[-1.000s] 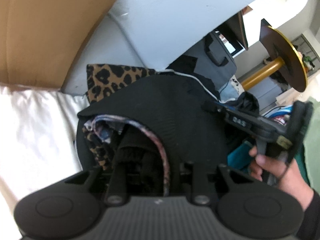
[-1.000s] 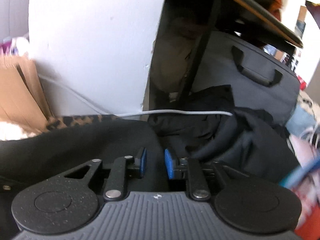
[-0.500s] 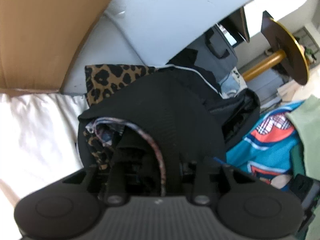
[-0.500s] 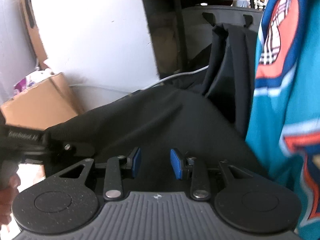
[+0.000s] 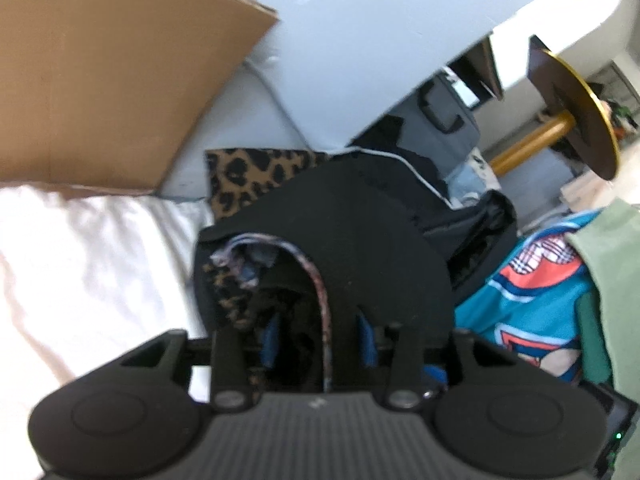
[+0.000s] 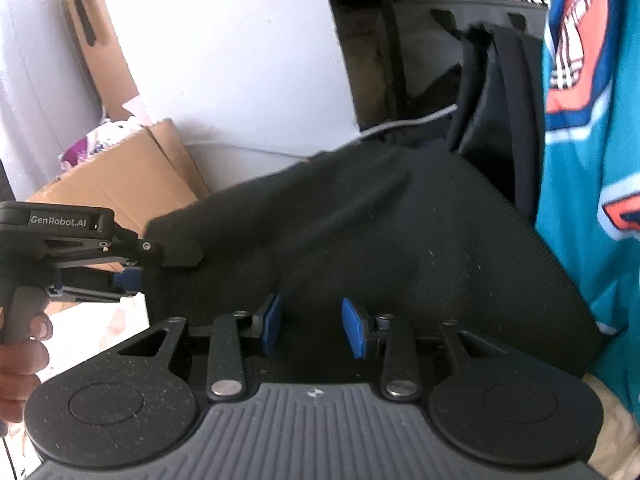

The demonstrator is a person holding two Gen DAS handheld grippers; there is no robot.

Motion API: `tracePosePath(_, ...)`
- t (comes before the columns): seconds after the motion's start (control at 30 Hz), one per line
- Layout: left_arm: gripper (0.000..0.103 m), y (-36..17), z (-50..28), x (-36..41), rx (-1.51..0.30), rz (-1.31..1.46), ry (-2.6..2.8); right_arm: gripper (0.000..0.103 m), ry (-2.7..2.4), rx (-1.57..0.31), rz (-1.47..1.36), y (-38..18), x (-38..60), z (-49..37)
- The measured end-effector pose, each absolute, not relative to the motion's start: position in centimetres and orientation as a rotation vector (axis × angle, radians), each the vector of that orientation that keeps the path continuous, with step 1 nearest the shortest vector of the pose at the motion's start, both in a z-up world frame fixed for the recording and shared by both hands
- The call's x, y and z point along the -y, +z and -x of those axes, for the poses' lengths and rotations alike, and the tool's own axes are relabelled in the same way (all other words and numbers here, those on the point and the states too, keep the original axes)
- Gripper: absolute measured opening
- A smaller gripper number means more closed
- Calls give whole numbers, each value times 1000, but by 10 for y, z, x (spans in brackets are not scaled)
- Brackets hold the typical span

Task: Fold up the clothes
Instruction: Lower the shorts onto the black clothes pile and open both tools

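A person's left gripper (image 5: pixel 318 340) hangs over a folded black garment (image 5: pixel 352 240), its 2 blue-padded jaws having just been opening; the garment's inner layers and a patterned collar edge (image 5: pixel 320 292) sit between the pads, which stand apart from the cloth and no longer press on it. In the right wrist view, the right gripper (image 6: pixel 310 330) also hovers low over the same black garment (image 6: pixel 380 240), jaws parted after a small recent widening, with only the flat fabric below and nothing gripped. At the left edge of that view the left gripper (image 6: pixel 128 268) meets the garment's near corner, worked by a hand (image 6: pixel 22 344) on its trigger. The black garment lies on a white bedsheet (image 5: pixel 80 264), partly covering a leopard-print cloth (image 5: pixel 256 180). Just beside it to the right lies a teal jersey (image 5: pixel 532 300) with orange and white markings, and a green cloth (image 5: pixel 616 280) overlaps that. Beyond the pile are a dark backpack (image 6: pixel 488 112), a thin white cable (image 6: pixel 404 124), a grey case (image 5: pixel 448 120) with a handle, and a brown cardboard box (image 5: pixel 100 72) against a white wall (image 5: pixel 360 40). Farthest off, a round table with a gold rim (image 5: pixel 576 108) appears tilted at the edge of the wide-angle view.
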State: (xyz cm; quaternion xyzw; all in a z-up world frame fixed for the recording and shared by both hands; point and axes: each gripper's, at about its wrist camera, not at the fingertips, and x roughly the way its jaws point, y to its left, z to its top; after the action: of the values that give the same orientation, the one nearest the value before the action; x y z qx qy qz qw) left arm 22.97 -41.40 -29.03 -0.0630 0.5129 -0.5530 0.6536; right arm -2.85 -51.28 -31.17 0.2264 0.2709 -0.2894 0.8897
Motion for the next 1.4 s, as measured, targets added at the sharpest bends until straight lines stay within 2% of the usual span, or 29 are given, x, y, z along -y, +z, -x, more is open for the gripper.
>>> tracePosePath(0.03,79,-288,-230,411,-1144,157,-1247,41,-589,-560,-457,-310,510,27)
tracePosePath(0.07,85,-287,-231,409,-1125,169,-1240,41,-577,-569,-446,-310,508,24)
tracePosePath(0.27,83,-298,-250,424,-1185,248,-1232,41,-537,-610,-428,-316,496,13)
tracePosePath(0.37,82,-311,-258,435,-1279,288,-1195,42,-536,-605,-442,-318,499,15)
tracePosePath(0.43,76,-317,-258,442,-1305,289,-1193,43,-535,-602,-450,-320,499,16)
tracePosePath(0.5,76,-320,-258,445,-1312,319,-1200,43,-534,-602,-452,-320,500,16)
tracePosePath(0.57,71,-319,-259,446,-1303,345,-1207,43,-532,-605,-448,-321,501,15)
tracePosePath(0.67,52,-315,-263,447,-1269,333,-1209,43,-532,-606,-449,-321,502,14)
tracePosePath(0.73,29,-309,-266,448,-1229,306,-1208,43,-533,-607,-450,-321,502,14)
tracePosePath(0.9,12,-285,-276,450,-1100,207,-1223,43,-536,-608,-453,-321,502,13)
tracePosePath(1.13,10,-258,-283,442,-922,86,-1147,44,-541,-617,-459,-322,505,7)
tracePosePath(1.4,13,-264,-281,412,-942,32,-1075,45,-554,-628,-465,-325,507,-2)
